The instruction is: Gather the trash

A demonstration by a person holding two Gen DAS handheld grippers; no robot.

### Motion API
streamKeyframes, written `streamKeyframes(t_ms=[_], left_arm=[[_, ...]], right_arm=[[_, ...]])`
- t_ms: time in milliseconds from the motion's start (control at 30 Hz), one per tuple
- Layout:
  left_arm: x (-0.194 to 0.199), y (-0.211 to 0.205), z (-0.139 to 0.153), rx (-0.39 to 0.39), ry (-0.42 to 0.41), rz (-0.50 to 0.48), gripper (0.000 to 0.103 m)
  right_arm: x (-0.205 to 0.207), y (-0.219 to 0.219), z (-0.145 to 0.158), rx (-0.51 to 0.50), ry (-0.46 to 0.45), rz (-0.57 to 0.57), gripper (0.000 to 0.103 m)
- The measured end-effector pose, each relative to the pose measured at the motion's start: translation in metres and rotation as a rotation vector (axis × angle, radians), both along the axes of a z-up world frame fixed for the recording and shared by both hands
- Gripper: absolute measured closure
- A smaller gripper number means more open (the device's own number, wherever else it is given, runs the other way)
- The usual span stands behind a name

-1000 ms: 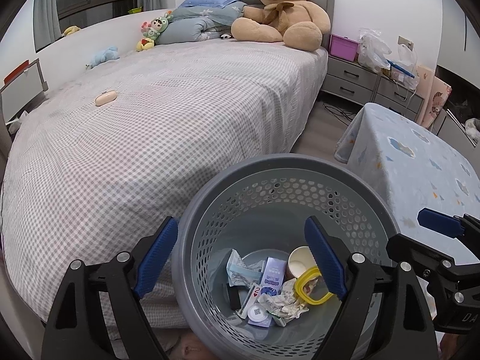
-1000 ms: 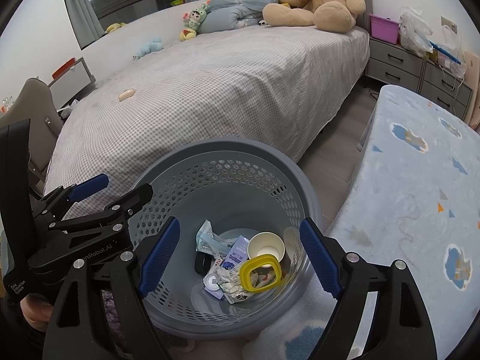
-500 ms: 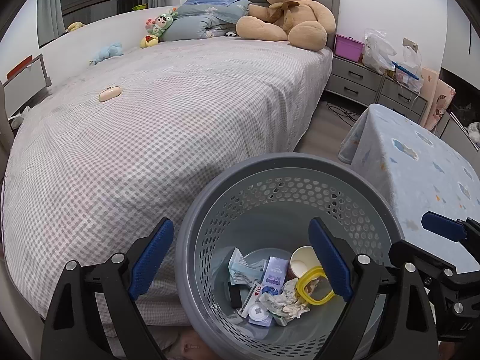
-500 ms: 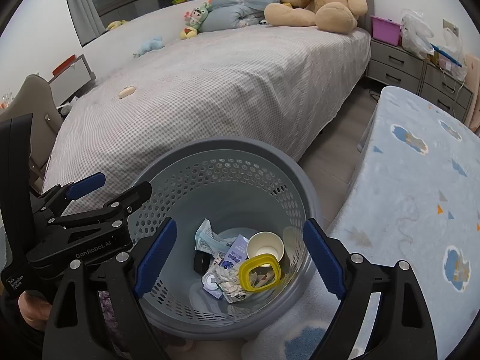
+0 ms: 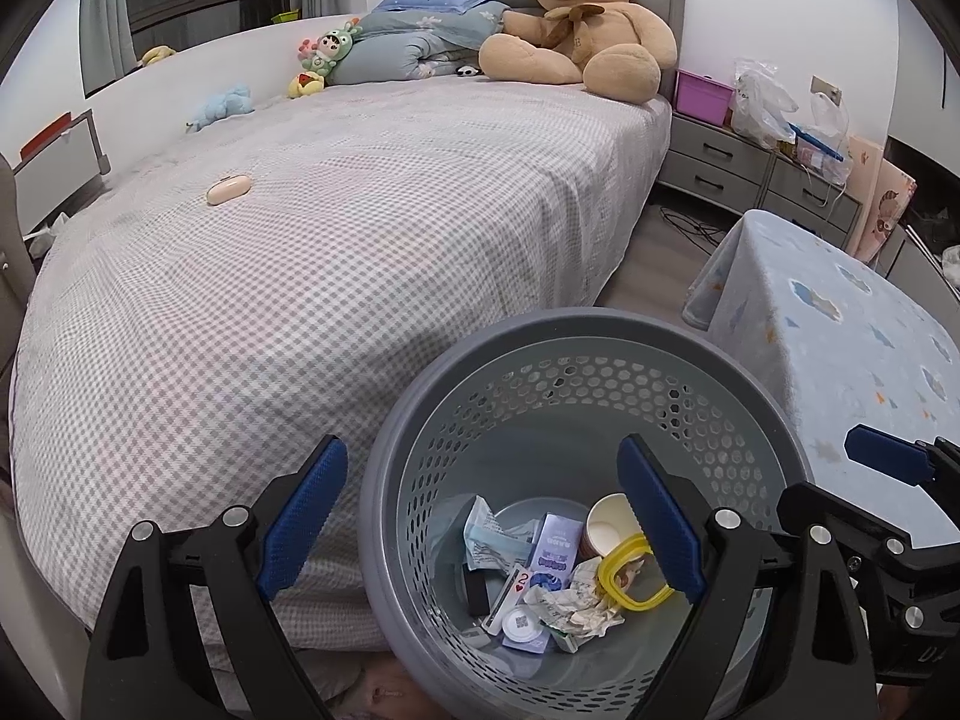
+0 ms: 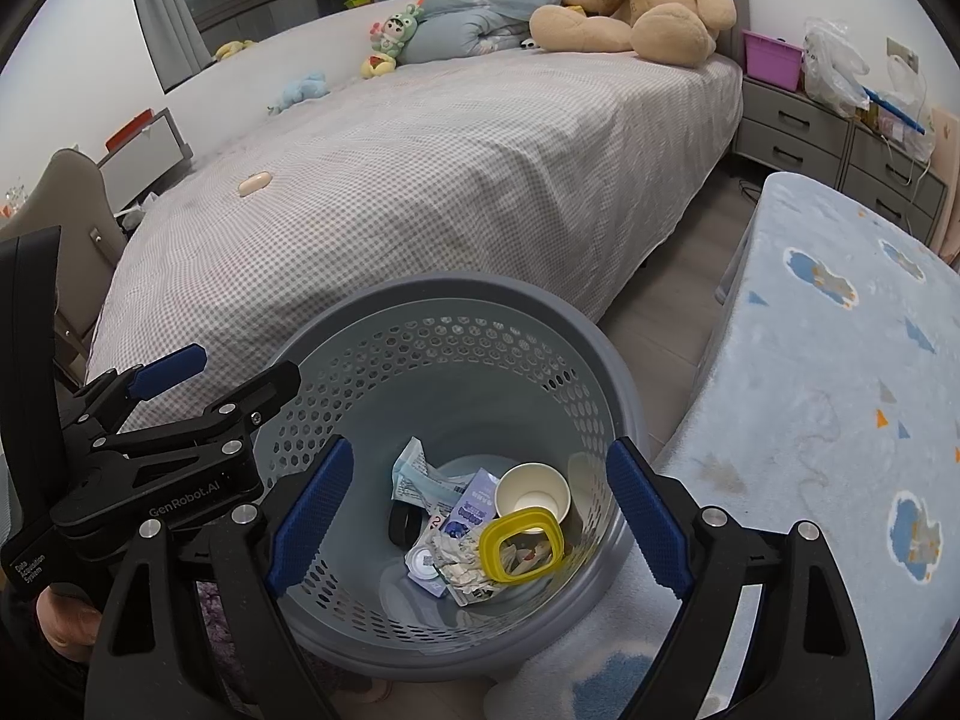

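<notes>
Trash [image 6: 480,531] lies in the grey basket [image 5: 744,360], squeezed between bed [image 5: 336,252] and blanket-covered worktop [image 6: 840,396], under both tools, spread and empty.

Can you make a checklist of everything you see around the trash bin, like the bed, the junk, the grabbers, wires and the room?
Surface: checked bed with one small oval thing on it; blue blanket bare.
Job's things: grey bin between bed and blanket, holding a paper cup, yellow ring, crumpled paper, small packets.
Clutter: teddy bear and small plush toys by the pillows.
Grippers: left gripper open, empty; right gripper open, empty; both above the bin.
Cables: wires on the floor by the drawers.
Surroundings: drawers, plastic bags, pink box, dark window.
</notes>
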State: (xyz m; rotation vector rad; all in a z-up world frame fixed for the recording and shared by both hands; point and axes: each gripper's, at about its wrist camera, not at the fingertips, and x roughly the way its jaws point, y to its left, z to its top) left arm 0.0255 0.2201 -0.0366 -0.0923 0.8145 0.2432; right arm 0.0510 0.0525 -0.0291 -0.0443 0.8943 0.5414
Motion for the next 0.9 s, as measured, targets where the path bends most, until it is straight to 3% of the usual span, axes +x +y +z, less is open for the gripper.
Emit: streamKeyframes(t_ms=[900], left_arm=[[-0.0011,-0.0013,0.0032,0.011,-0.009,0.002,0.016]], right_arm=[[0.0000,0.0004,-0.0001,0.000,0.001,0.000,0.018]])
